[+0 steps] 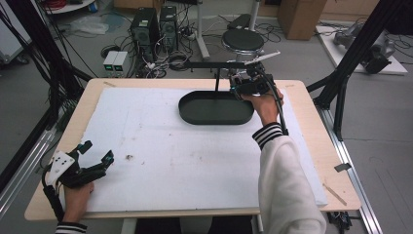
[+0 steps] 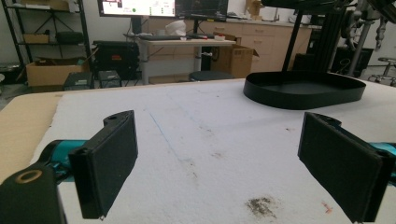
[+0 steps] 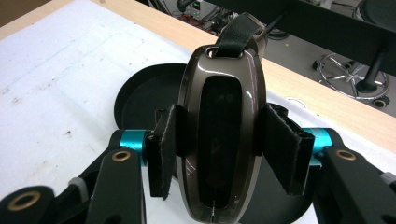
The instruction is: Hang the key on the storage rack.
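A glossy dark brown key fob (image 3: 219, 130) with a black strap at its top is clamped between the pads of my right gripper (image 3: 219, 154), which is shut on it. In the high view that right gripper (image 1: 248, 84) hangs over the right end of the black oval tray (image 1: 195, 114) at the table's far middle. My left gripper (image 1: 95, 153) rests near the front left corner of the white mat (image 1: 160, 146), its jaws wide open with nothing between them. Seen from the left gripper view, the tray (image 2: 280, 98) lies far ahead to the right.
A thin black post (image 1: 216, 80) with a crossbar stands behind the tray. A small dark stain (image 1: 129, 157) marks the mat near the left gripper. Bare wood (image 1: 331, 165) borders the mat on the right. Computers, cables and a stool sit on the floor beyond the table.
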Tool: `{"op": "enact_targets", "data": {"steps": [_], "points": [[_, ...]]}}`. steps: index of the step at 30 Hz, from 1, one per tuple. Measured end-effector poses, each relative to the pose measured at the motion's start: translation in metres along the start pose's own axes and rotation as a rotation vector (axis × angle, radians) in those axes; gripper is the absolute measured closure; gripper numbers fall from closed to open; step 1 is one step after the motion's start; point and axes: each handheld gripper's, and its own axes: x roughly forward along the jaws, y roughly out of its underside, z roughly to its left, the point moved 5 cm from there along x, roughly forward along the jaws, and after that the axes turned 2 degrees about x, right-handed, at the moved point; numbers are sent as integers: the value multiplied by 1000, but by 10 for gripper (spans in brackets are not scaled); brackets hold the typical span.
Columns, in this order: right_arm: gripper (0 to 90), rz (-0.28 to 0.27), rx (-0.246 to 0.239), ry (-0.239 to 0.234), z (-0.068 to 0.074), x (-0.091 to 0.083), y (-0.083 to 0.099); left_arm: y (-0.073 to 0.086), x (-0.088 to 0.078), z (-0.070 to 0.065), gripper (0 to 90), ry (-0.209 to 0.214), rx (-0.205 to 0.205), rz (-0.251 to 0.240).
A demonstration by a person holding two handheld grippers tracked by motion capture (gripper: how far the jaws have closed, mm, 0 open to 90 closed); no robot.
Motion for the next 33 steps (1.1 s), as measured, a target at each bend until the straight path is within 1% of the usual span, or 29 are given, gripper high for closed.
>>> {"op": "enact_targets", "data": {"steps": [4, 6, 17, 22, 25, 26, 28, 33], "points": [[483, -5, 6, 13, -1, 5, -3, 0, 0, 0, 125, 0, 2, 0], [482, -13, 12, 29, -2, 7, -5, 0, 0, 0, 125, 0, 0, -1], [482, -43, 25, 74, -13, 14, -7, 0, 0, 0, 125, -1, -2, 1], [482, -38, 34, 87, -18, 17, -5, 0, 0, 0, 125, -1, -2, 2], [481, -31, 31, 107, -20, 21, -4, 0, 0, 0, 125, 1, 2, 3], [481, -31, 31, 107, -20, 21, -4, 0, 0, 0, 125, 1, 2, 3], [481, -27, 31, 126, -21, 23, -3, 0, 0, 0, 125, 1, 3, 3], [481, -26, 58, 135, -25, 29, 3, 0, 0, 0, 125, 1, 3, 3]]}}
